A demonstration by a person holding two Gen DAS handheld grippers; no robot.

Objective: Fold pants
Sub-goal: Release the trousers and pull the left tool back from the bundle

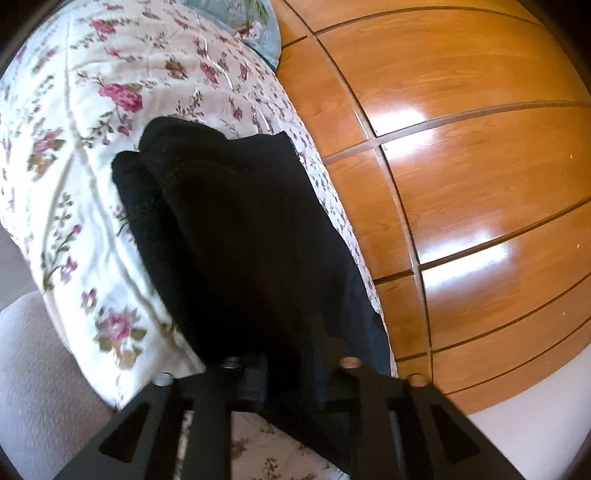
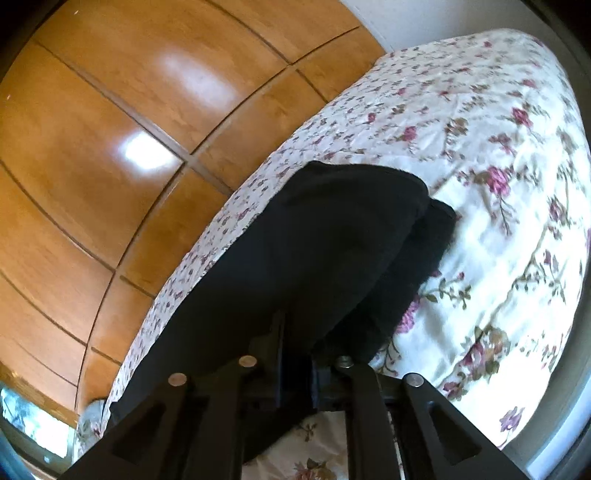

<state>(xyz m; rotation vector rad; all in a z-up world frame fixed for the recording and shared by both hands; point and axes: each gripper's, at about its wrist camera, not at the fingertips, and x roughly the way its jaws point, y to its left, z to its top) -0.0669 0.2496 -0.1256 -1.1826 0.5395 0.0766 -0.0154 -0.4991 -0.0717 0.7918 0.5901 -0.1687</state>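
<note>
The black pants lie folded lengthwise on a floral bed cover, with a second layer showing along their left edge. My left gripper is at their near end. Its jaws stand a little apart, with dark cloth between them and no clear pinch. In the right wrist view the same pants stretch away along the edge of the bed cover. My right gripper is shut on the pants' near edge. The fingertips of both grippers are hard to pick out against the black cloth.
A glossy wooden panelled wardrobe stands close along the bed's side and also fills the left of the right wrist view. A blue-grey floral pillow sits at the bed's far end. A pale grey surface shows at lower left.
</note>
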